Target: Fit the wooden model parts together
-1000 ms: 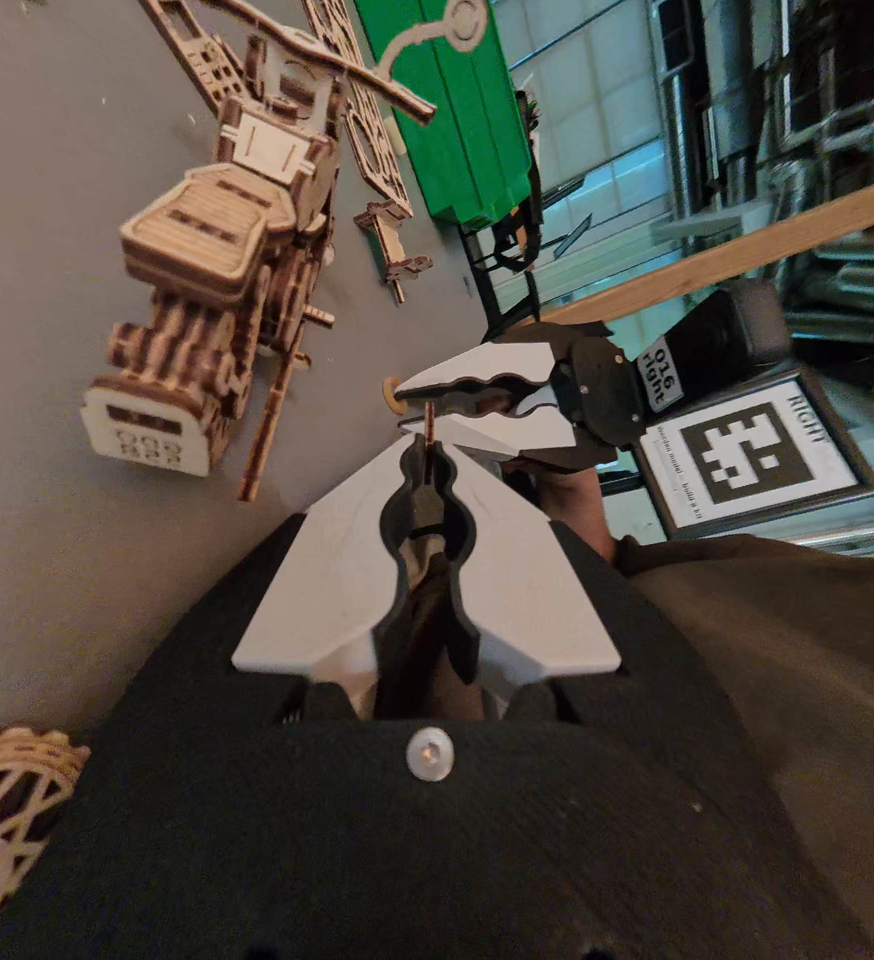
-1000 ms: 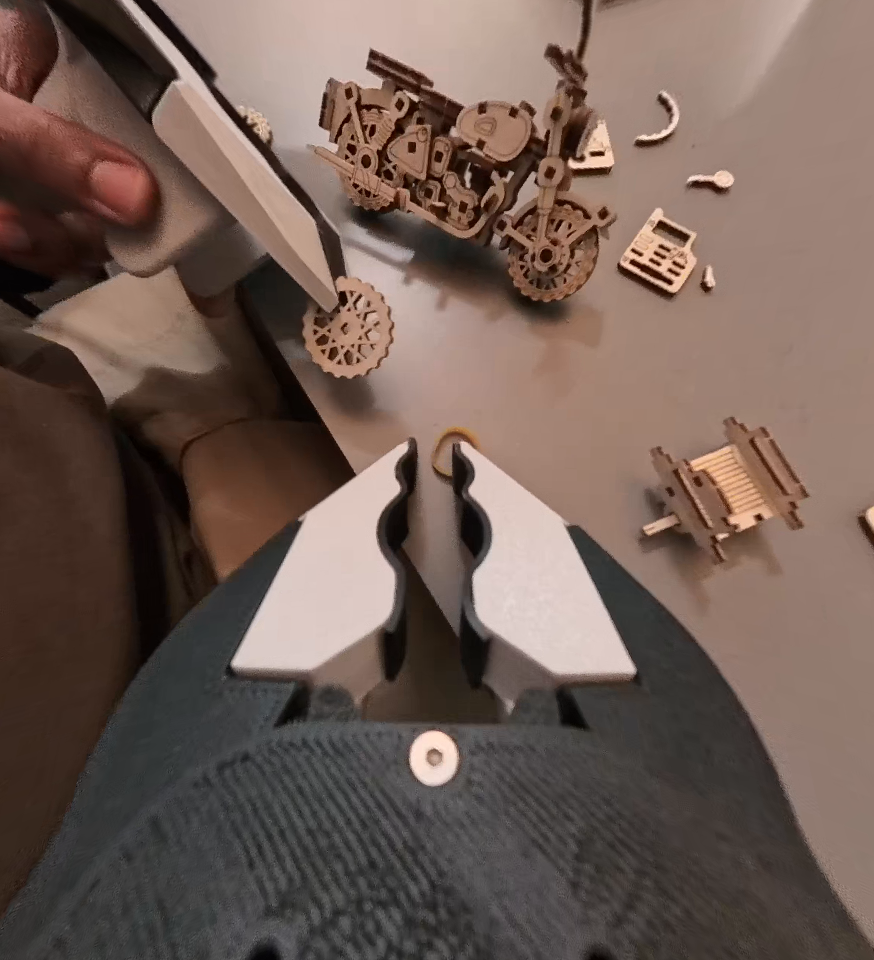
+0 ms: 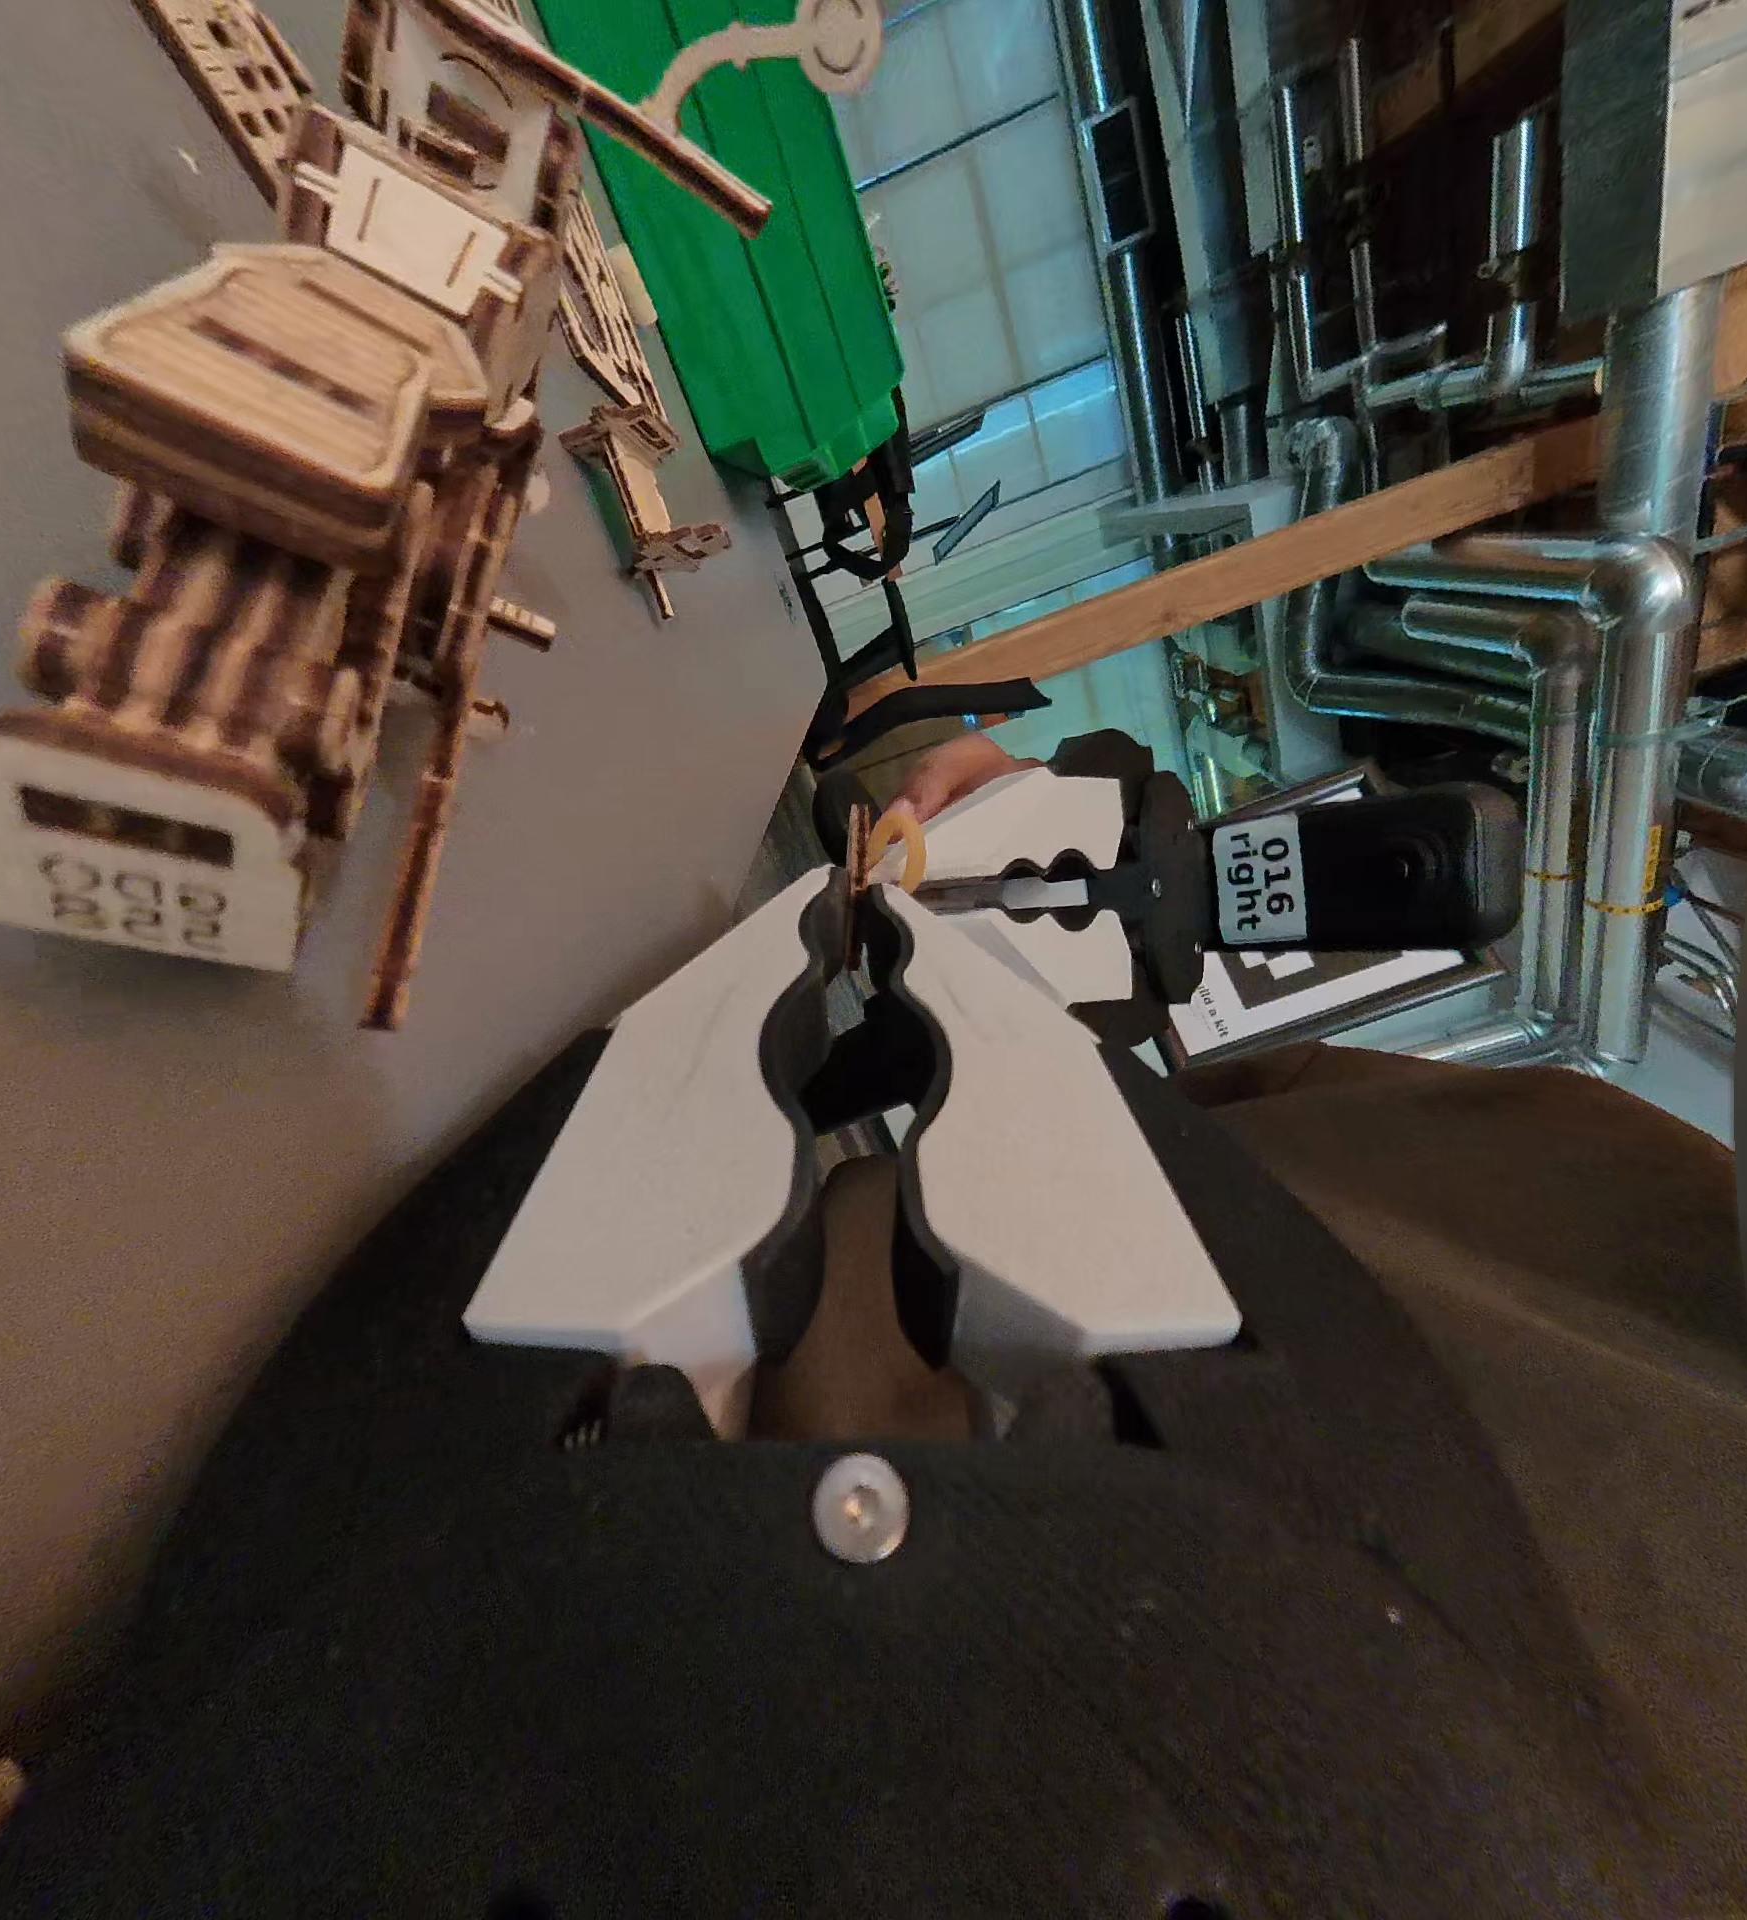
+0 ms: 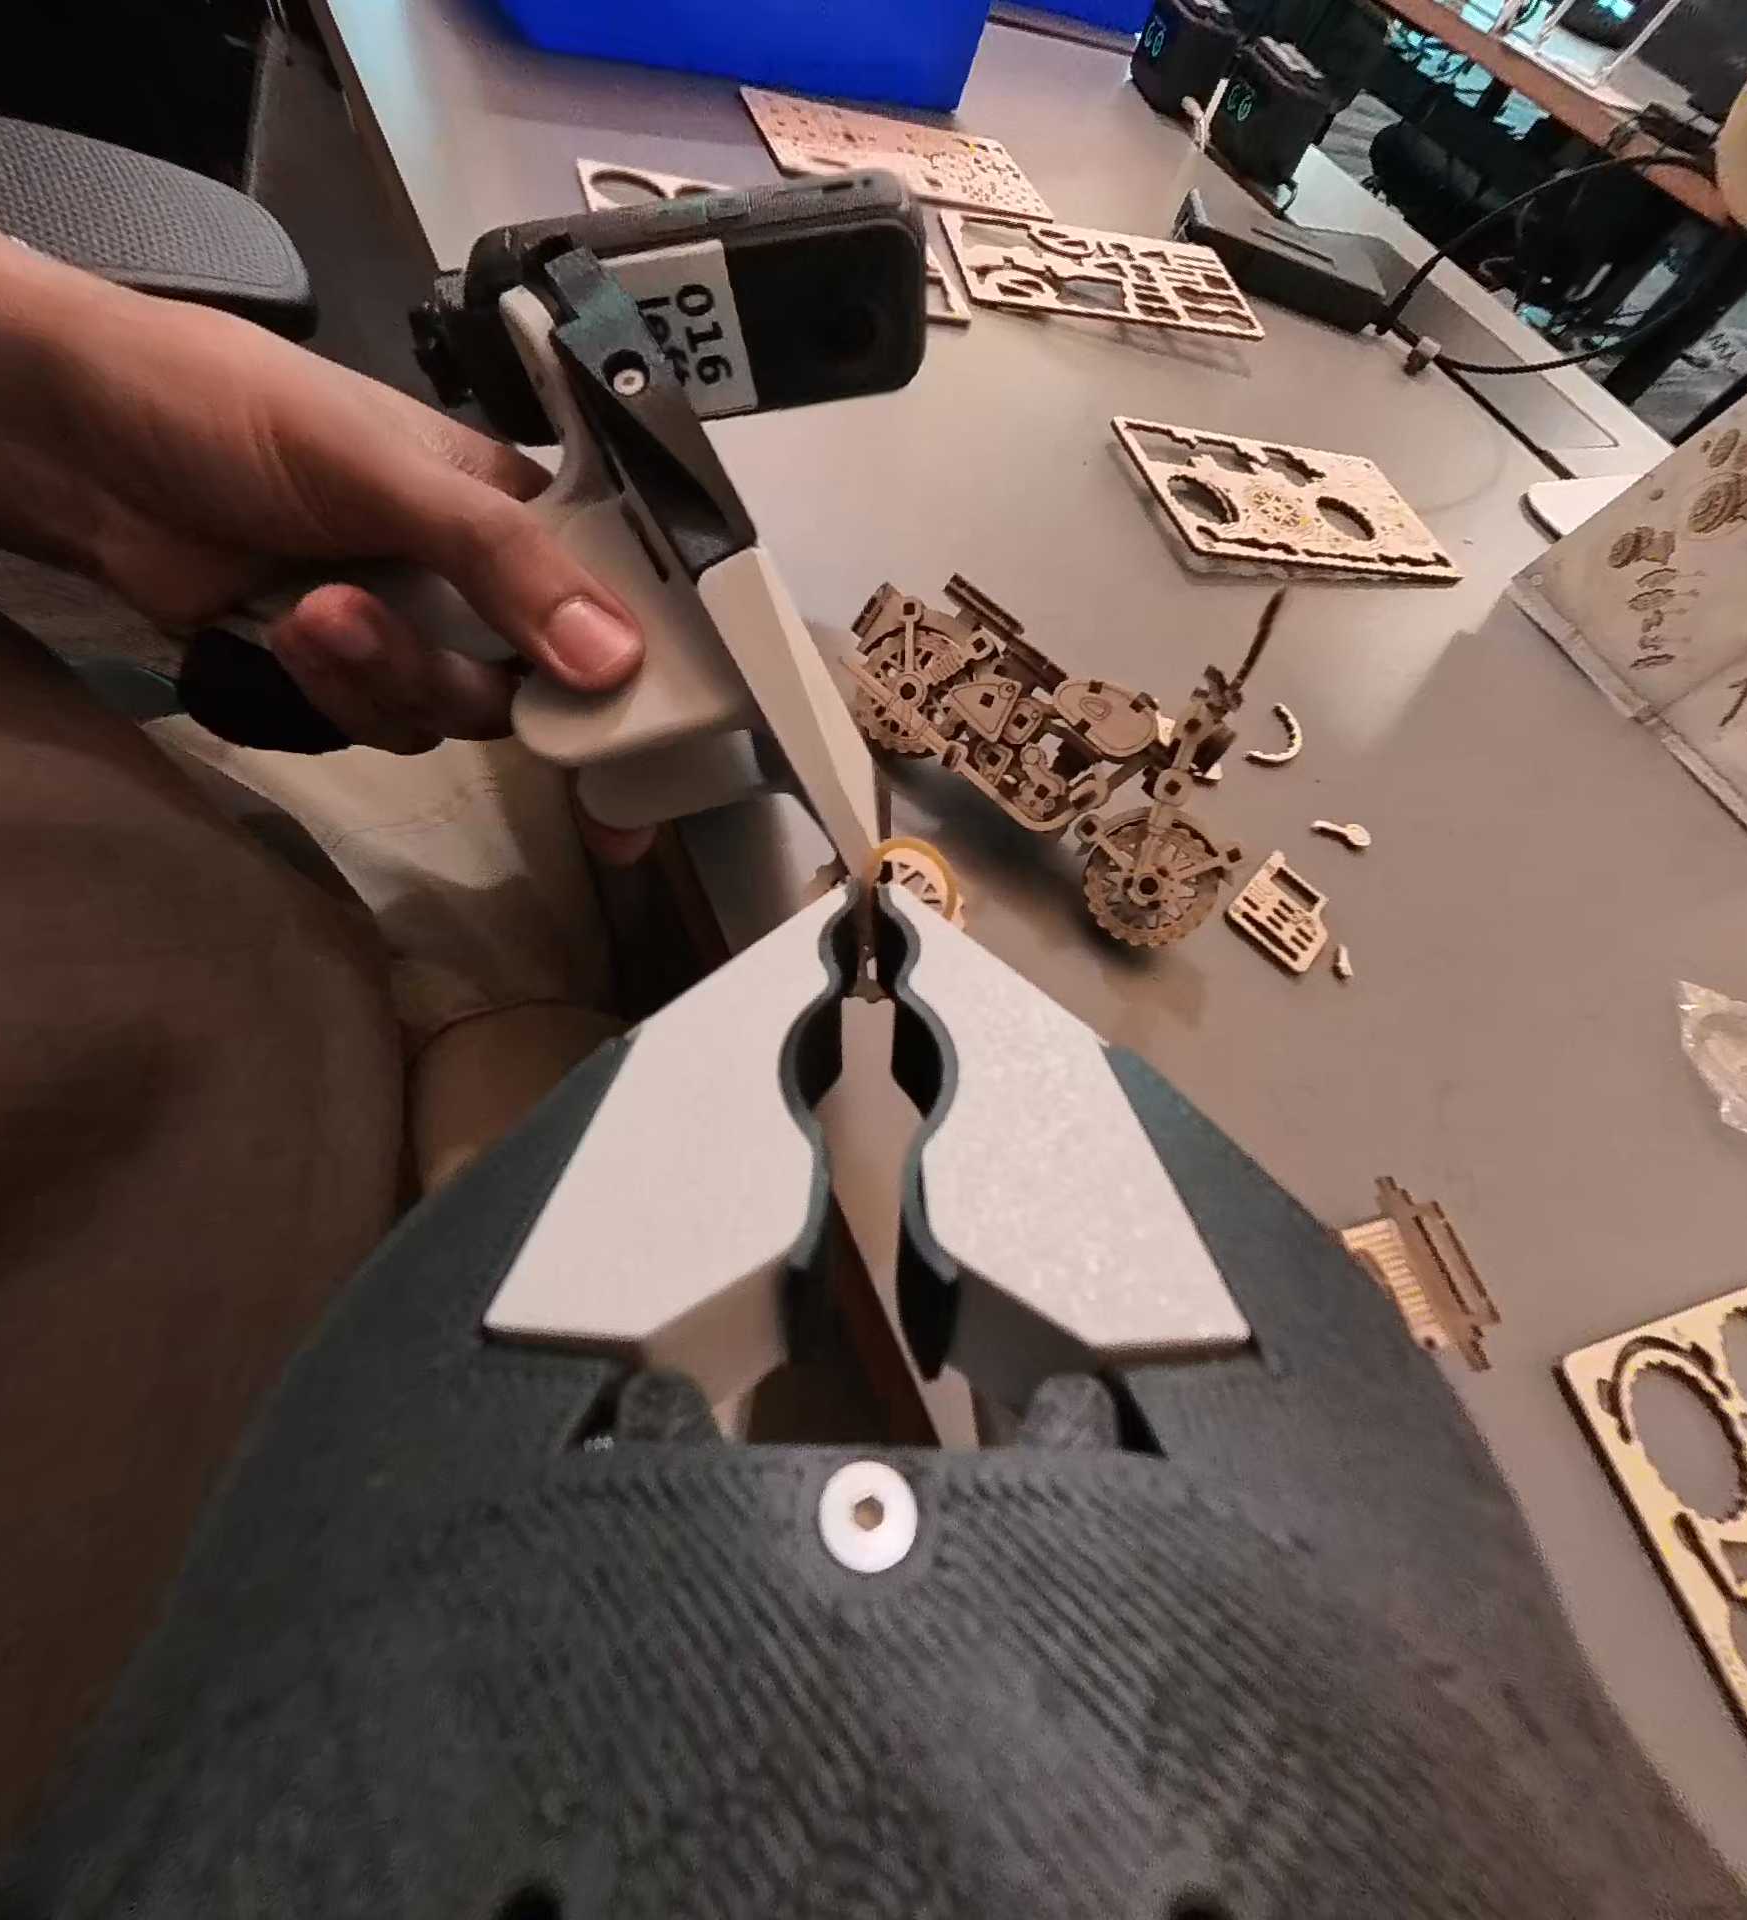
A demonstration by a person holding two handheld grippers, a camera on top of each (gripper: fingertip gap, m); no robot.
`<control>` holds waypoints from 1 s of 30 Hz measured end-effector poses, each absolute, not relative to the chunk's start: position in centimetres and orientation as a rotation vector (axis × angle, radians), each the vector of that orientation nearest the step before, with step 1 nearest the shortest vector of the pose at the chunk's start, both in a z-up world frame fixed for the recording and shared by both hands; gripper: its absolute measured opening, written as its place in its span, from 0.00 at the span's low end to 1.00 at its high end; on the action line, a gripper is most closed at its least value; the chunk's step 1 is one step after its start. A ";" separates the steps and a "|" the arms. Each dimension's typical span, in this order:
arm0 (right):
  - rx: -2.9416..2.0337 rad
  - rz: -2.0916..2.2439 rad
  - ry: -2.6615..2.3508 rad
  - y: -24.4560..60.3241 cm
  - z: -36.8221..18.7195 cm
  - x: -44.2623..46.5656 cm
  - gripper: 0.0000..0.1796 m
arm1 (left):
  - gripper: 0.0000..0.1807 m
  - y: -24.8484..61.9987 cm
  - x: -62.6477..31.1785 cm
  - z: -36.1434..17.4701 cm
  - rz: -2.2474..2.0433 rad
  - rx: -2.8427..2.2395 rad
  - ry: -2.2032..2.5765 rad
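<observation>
Ring meets wheel off the surface's near edge

Your left gripper clenches a thin wooden wheel edge-on; your right gripper pinches the small ring against it. Tilt either and the ring may slip or snap.

Left tongs pinched, right tongs pinched
</observation>
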State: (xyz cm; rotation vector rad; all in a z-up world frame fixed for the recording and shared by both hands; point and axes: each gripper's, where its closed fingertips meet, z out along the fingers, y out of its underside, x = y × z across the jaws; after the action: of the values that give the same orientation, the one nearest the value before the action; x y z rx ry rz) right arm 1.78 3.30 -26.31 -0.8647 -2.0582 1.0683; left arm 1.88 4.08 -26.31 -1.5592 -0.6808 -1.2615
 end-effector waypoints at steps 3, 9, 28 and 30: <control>-0.889 1.117 -2.047 3.3 -26.0 1.9 0.01 | 0.01 4.1 1.9 -25.9 -1.263 -1.551 -0.650; -0.946 1.197 -2.055 3.3 -25.9 2.2 0.01 | 0.03 3.8 2.7 -23.9 -1.404 -1.431 -0.574; -0.901 1.054 -2.095 3.4 -27.4 1.9 0.01 | 0.01 4.0 2.7 -25.2 -1.372 -1.493 -0.638; -0.899 1.048 -2.094 3.5 -27.5 1.9 0.01 | 0.01 4.0 2.5 -25.4 -1.355 -1.507 -0.649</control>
State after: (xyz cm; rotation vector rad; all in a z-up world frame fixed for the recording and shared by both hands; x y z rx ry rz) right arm 1.87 3.48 -27.45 -0.8992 -2.0943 1.0484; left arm 2.55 4.04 -25.39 -1.5069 -0.6488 -1.3546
